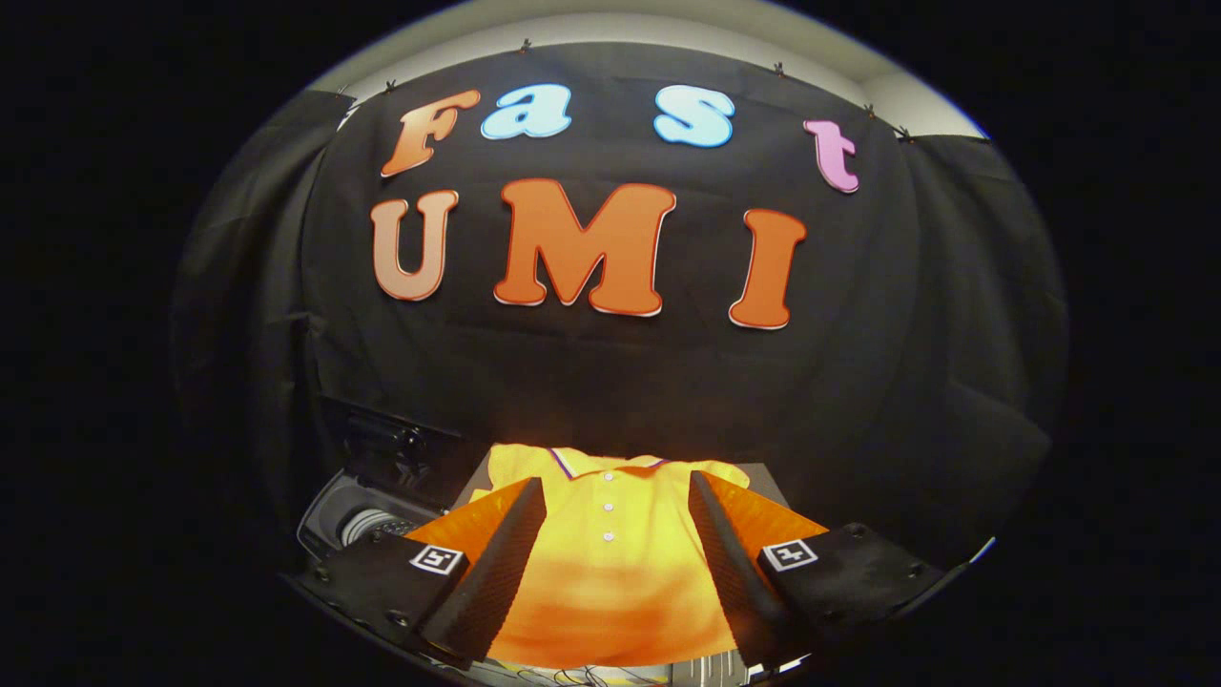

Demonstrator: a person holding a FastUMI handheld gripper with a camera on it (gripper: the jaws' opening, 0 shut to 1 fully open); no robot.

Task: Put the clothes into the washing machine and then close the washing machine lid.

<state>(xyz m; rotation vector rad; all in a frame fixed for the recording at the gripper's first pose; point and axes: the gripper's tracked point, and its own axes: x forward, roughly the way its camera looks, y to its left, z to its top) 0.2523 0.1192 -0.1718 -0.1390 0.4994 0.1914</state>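
A yellow polo shirt [610, 563] with white buttons and a striped collar lies folded on a brown surface, directly below and between my fingers. My gripper [615, 496] is open, its two dark ribbed fingers [506, 563] spread wide on either side of the shirt's button placket, not pressing on it. To the left, beyond the left finger, stands the washing machine [367, 515] with its dark lid [391, 444] raised and the pale drum opening showing.
The brown surface [763, 477] under the shirt sticks out past its far right corner. Black cloth wall rises close behind the shirt and the machine. Some thin cables lie near the front edge below the shirt.
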